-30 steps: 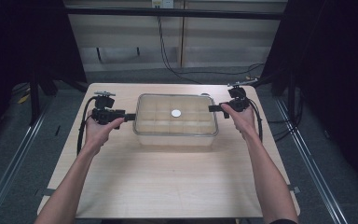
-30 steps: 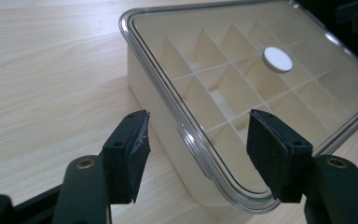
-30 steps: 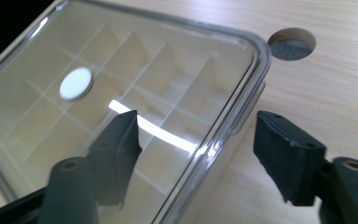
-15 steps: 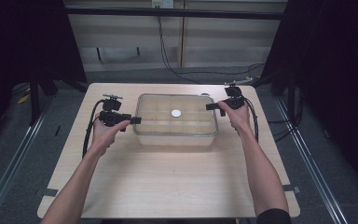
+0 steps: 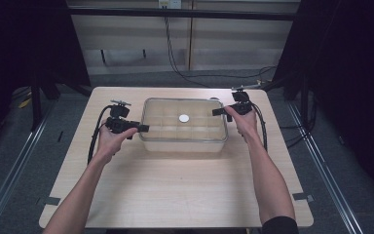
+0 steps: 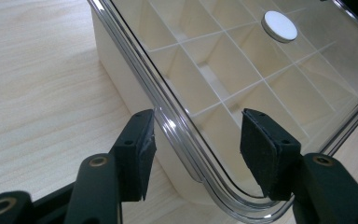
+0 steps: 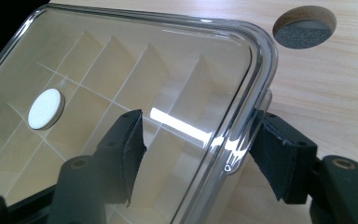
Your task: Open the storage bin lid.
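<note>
A cream box (image 5: 182, 141) with inner dividers stands mid-table under a clear lid (image 5: 199, 127) that bears a white disc (image 5: 183, 118). My left gripper (image 5: 143, 128) reaches in at the lid's left edge. In the left gripper view its jaws (image 6: 196, 149) straddle the lid rim (image 6: 168, 126) with gaps on both sides; they have just been closing. My right gripper (image 5: 216, 111) is at the lid's far right corner. Its jaws (image 7: 198, 144) stand either side of the rim (image 7: 256, 93) and have also been closing. Both are open.
The box sits on a light wooden table (image 5: 175, 190). A round hole with a grey insert (image 7: 304, 27) lies in the tabletop just beyond the box's right corner. A black cable (image 5: 93, 141) loops beside the left hand. Dark floor and rails surround the table.
Both grippers have edged inward onto the lid's rim, the left from the left, the right from the right and slightly down. Both pairs of jaws stand narrower than before.
</note>
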Demonstrator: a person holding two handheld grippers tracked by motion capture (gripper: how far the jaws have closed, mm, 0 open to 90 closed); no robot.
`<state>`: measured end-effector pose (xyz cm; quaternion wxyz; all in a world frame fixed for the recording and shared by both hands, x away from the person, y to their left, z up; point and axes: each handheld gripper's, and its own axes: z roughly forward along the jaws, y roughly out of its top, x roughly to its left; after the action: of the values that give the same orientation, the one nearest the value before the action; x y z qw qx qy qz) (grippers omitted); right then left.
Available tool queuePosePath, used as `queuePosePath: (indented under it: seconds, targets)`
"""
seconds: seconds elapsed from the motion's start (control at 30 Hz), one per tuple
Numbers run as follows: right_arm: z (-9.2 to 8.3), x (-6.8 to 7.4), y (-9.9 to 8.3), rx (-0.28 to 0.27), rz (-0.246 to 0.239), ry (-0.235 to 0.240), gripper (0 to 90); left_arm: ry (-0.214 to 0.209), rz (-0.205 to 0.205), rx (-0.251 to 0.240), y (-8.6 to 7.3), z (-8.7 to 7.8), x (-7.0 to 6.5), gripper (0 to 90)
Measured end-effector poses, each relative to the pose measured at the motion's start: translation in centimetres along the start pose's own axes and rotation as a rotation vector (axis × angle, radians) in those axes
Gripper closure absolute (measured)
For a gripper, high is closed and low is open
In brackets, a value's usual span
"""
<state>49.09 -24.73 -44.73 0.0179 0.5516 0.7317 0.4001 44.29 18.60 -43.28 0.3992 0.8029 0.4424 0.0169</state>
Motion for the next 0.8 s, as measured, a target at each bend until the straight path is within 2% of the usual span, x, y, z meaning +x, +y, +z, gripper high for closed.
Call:
queuePosePath:
  seconds: [0.17, 0.4, 0.47, 0.57, 0.63, 0.8]
  targets:
    - [0.23, -0.2, -0.11, -0.001, -0.002, 0.01, 34.6, -0.031, -0.024, 0.001, -0.09, 0.19, 0.27, 44.6]
    - [0.06, -0.02, -0.1, -0.011, -0.012, -0.01, 38.6, -0.024, -0.025, -0.001, -0.08, 0.14, 0.21, 45.2]
    - [0.03, -0.02, -0.17, -0.015, -0.005, -0.005, 39.3, -0.018, -0.018, -0.012, -0.17, 0.05, 0.19, 46.8]
    - [-0.03, 0.22, -0.11, -0.015, -0.02, -0.014, 38.6, -0.011, -0.016, -0.044, -0.48, -0.11, 0.27, 50.6]
    - [-0.09, 0.27, -0.07, -0.016, -0.025, -0.014, 38.7, -0.013, -0.016, -0.049, -0.48, -0.09, 0.31, 51.4]
    - [-0.14, 0.24, -0.09, -0.018, -0.024, -0.011, 39.2, -0.008, -0.011, -0.03, -0.26, 0.13, 0.2, 47.2]
